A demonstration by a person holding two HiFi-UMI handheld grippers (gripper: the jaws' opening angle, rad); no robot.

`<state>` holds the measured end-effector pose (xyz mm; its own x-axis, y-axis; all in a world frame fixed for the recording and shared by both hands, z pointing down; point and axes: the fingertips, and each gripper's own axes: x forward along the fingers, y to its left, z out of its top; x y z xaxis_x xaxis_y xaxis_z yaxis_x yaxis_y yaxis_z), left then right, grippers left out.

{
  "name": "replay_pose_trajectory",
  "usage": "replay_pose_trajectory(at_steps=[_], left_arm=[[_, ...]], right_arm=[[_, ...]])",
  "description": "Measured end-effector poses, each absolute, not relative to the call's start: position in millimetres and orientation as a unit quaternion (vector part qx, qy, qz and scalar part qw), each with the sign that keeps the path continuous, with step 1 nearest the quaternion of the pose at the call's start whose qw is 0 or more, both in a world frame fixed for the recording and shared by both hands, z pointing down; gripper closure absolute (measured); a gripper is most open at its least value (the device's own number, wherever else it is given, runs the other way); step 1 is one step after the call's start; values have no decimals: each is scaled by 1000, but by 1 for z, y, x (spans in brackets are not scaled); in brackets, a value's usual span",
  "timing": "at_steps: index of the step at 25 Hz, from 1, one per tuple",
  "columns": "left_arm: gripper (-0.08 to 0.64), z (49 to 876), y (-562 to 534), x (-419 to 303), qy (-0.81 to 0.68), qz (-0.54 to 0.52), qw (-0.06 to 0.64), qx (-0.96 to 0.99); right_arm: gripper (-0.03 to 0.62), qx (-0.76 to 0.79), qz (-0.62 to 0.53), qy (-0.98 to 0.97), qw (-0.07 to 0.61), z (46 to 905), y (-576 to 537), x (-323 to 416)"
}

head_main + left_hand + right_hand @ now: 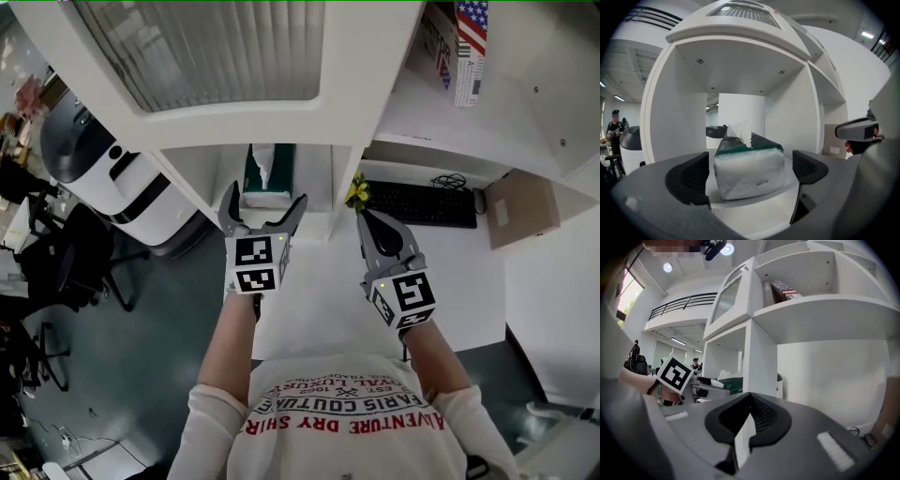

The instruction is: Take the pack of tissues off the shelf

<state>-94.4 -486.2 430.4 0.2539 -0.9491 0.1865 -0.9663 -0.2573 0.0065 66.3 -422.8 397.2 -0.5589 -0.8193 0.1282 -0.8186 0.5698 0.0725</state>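
Observation:
The pack of tissues (268, 172), clear plastic with a dark green top and a white tissue sticking up, sits in a low cubby of the white shelf unit (370, 84). My left gripper (265, 197) hangs just in front of that cubby, its jaws open wide. In the left gripper view the pack (749, 169) lies straight ahead on the shelf board. The pads (689, 180) stand apart from it on either side, touching nothing. My right gripper (364, 217) is beside the shelf's upright, shut and empty. Its closed jaws (749, 423) point past the upright, with the pack (732, 382) off to the left.
A black keyboard (420, 203) and a cardboard box (521, 206) lie on the white desk to the right. Something small and yellow (356, 191) sits by the shelf upright. A flag-printed box (466, 42) stands on an upper shelf. A white and black bin (103, 169) and office chairs (56, 253) are at left.

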Motion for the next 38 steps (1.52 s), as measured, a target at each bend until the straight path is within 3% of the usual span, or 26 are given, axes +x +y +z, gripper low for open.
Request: replay_pose_trajectory(at_steps=[10,22,38], left_arm=[[5,439,-518,-90,-619,110,58,775],[107,440,-515,-96,-622,112,68,772],[110,386,-421,-90,-625,76,22,776]], right_arm=[[594,474,-13,-875,93,403,-430,66],[594,477,-18,-874,96,404,-422,74],[594,435,-37,-896,82,387,-372,75]])
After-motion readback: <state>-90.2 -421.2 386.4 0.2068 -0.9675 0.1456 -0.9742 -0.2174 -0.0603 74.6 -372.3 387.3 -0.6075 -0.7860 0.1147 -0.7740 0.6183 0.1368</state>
